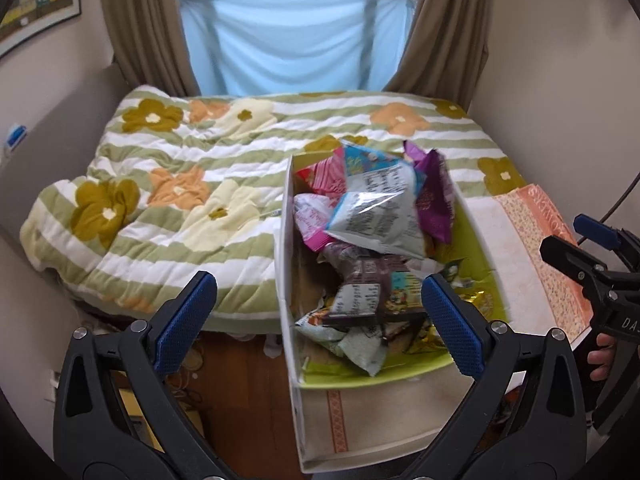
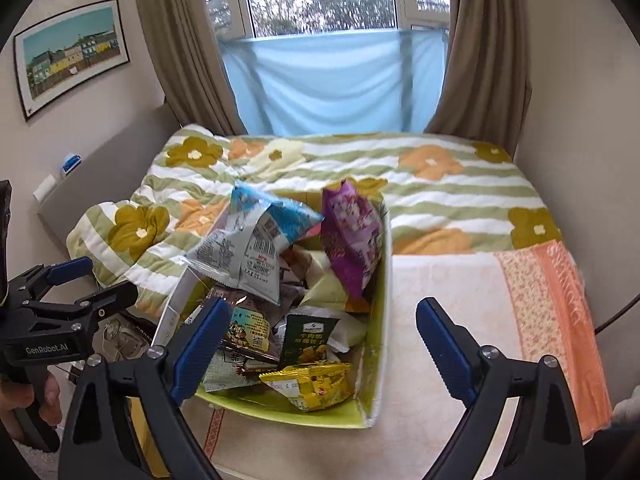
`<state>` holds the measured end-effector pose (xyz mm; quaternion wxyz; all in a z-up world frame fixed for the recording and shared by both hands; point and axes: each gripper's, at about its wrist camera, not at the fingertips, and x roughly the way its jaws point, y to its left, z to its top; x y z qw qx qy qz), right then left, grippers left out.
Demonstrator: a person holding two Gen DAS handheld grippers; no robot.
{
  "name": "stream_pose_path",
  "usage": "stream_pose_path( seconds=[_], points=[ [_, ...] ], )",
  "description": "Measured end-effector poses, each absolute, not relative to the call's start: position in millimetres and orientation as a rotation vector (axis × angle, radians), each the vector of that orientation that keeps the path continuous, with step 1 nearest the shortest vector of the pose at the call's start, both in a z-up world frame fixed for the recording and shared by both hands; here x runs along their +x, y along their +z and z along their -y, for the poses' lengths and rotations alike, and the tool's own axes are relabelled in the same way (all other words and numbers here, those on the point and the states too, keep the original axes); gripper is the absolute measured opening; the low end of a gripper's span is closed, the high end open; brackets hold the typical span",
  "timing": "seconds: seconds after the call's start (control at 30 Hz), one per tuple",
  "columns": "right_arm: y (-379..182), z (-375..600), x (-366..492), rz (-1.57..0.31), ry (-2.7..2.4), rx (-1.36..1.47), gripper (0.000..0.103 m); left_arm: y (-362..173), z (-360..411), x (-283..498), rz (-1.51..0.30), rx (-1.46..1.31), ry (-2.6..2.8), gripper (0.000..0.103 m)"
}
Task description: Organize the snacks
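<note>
Snacks (image 2: pixel 256 268) in crinkled, colourful packets heap the green-lined box (image 2: pixel 376 364), seemingly overfull.

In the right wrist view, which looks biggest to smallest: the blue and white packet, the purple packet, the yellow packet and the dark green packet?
1. Blue and white packet
2. Purple packet
3. Yellow packet
4. Dark green packet

The first two look close in size, and both stick up toward the camera, so their order is unsure.
</note>
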<state>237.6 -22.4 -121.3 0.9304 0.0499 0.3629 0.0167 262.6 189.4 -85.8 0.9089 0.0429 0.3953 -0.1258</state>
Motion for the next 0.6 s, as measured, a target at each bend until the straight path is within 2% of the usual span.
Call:
stream_pose_path(
  seconds=[0.23,0.33,0.6],
  points=[
    [-67.7,58.0,162.8,-0.608,-0.005,0.033,0.093,-29.2,-145.3,177.9,-0.673,0.096,-0.270,0.102],
    [-52.5,72.6,127.3,-0.559,-0.047,0.031,0.103,-15.4,-133.3,142.1,-0.615,0.073,-0.272,0.102],
    [-56.9,106.1,60.4,-0.552,-0.126,0.049,0.103,-16.3,-108.2,66.0,-0.563,0.049,-0.215,0.102]
  ],
)
